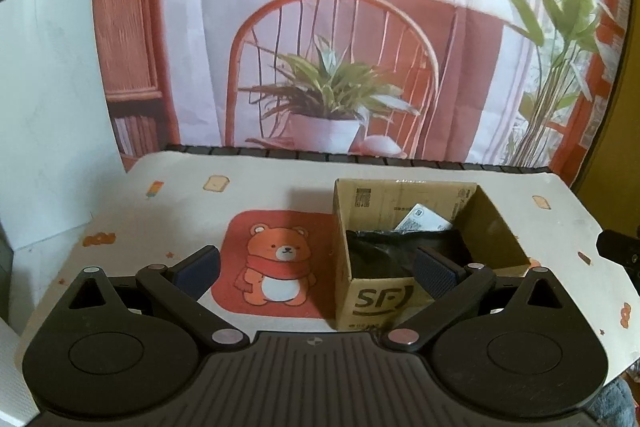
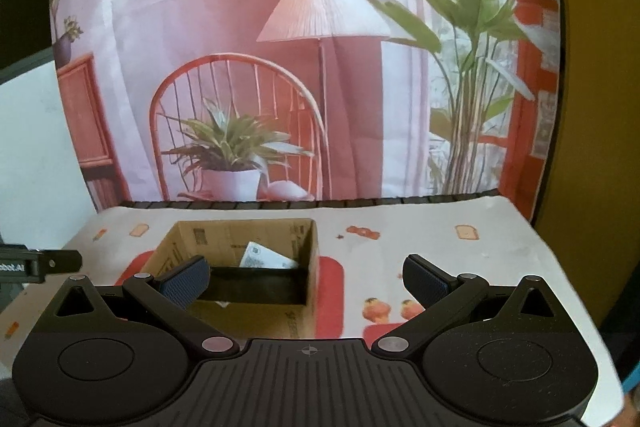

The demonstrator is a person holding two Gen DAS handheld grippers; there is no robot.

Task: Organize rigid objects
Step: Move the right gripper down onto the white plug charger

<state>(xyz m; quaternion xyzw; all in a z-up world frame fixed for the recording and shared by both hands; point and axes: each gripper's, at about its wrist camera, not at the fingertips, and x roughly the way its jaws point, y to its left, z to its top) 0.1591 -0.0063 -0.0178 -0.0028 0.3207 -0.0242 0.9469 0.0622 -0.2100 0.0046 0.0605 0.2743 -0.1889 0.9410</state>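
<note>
The cardboard box (image 1: 416, 247) marked SF sits open-topped on the desk (image 1: 280, 183), toward the middle of the printed cover and just right of its bear picture (image 1: 278, 263). Inside the box you have a black item (image 1: 384, 251) lying across the bottom, too dark to name, and a white printed packet (image 1: 422, 221) leaning against the far wall behind it. From your right wrist view the same box (image 2: 240, 267) lies ahead and to the left, with the packet (image 2: 266, 257) showing above the dark mass (image 2: 256, 287).

Your left claw (image 1: 316, 269) is released: its two blue-padded fingers stand wide apart and hold nothing. One pad (image 1: 198, 269) hangs over the desk cover by the bear, the other over the near part of the box, in front of the black item; whether it touches anything you cannot tell from here.

Your right claw (image 2: 306, 283) is likewise spread wide and empty. Its left pad (image 2: 188, 285) overlaps the near left corner of the box, and its right pad sits over the bare cover well to the right of the box, near some small orange prints (image 2: 376, 309).

Behind the desk hangs a backdrop (image 1: 320, 27) printed with a chair, a potted plant and a floor lamp.
</note>
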